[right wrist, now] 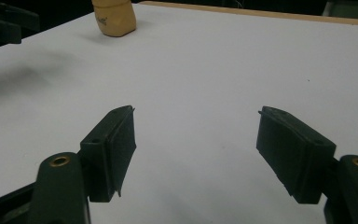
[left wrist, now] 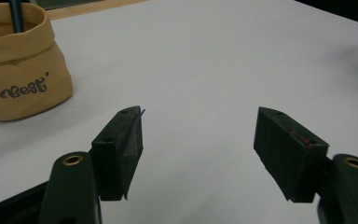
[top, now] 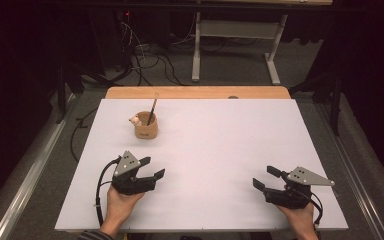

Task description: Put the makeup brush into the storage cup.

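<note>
Tan fabric pouch (top: 146, 128) with dark script lettering on its side is the thing nearest your grippers, so start from them: your left gripper (top: 153, 168) rests low over the white table sheet (top: 220, 150), its two black jaws spread wide with nothing between them, pointing up and to the right. In the left gripper view the same gap (left wrist: 198, 140) frames bare white surface, and the pouch (left wrist: 21, 70) sits beyond the left jaw, near but apart from it. Your right gripper (top: 265, 177) lies at the near right of the sheet, jaws likewise parted and empty, aimed toward the left. From there the pouch (right wrist: 114, 17) stands far off at the back left. A thin dark stick (top: 153, 111) rises tilted out of the pouch, beside a small pale object (top: 135, 120) at its rim.
</note>
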Action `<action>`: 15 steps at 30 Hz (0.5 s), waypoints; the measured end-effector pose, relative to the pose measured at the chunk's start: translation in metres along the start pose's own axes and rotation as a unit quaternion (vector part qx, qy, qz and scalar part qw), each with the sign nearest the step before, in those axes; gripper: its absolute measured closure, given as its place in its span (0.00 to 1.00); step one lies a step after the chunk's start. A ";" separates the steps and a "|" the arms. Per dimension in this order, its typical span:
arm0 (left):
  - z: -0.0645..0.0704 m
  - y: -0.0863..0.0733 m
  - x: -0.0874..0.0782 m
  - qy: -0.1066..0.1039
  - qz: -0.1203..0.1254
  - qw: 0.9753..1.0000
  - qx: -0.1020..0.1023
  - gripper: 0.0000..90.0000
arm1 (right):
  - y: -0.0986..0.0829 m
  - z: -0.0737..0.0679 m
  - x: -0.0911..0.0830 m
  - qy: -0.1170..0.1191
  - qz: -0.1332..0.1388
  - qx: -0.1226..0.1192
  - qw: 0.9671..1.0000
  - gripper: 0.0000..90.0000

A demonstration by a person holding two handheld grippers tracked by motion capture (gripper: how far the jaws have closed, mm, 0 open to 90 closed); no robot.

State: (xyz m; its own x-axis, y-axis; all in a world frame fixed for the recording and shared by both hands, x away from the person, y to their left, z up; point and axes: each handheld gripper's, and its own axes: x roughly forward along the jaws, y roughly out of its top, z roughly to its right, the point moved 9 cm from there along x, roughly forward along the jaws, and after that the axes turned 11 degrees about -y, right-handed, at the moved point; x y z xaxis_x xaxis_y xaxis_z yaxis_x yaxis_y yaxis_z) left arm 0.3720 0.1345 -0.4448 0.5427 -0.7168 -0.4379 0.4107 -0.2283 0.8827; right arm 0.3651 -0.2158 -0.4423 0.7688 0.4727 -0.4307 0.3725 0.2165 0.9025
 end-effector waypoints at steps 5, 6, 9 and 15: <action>-0.002 -0.002 0.000 0.002 0.001 1.000 -0.003 0.37 | -0.001 0.000 0.001 -0.001 -0.003 0.000 1.000 0.33; -0.002 -0.002 0.000 0.003 0.000 1.000 -0.002 0.37 | -0.002 0.000 0.001 -0.002 -0.004 0.001 1.000 0.33; -0.003 -0.004 0.000 0.005 -0.001 1.000 -0.003 0.37 | -0.003 0.001 0.002 -0.001 -0.006 0.000 1.000 0.33; -0.004 -0.006 -0.001 0.006 0.000 1.000 -0.007 0.37 | -0.004 0.002 0.002 -0.002 -0.007 0.001 1.000 0.33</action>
State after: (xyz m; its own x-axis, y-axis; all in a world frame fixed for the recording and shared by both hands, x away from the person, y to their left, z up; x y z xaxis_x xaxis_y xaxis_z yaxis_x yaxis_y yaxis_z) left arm 0.3718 0.1398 -0.4505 0.5523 -0.7086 -0.4392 0.4209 -0.2177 0.8806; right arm 0.3659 -0.2174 -0.4470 0.7657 0.4658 -0.4436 0.3850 0.2206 0.8962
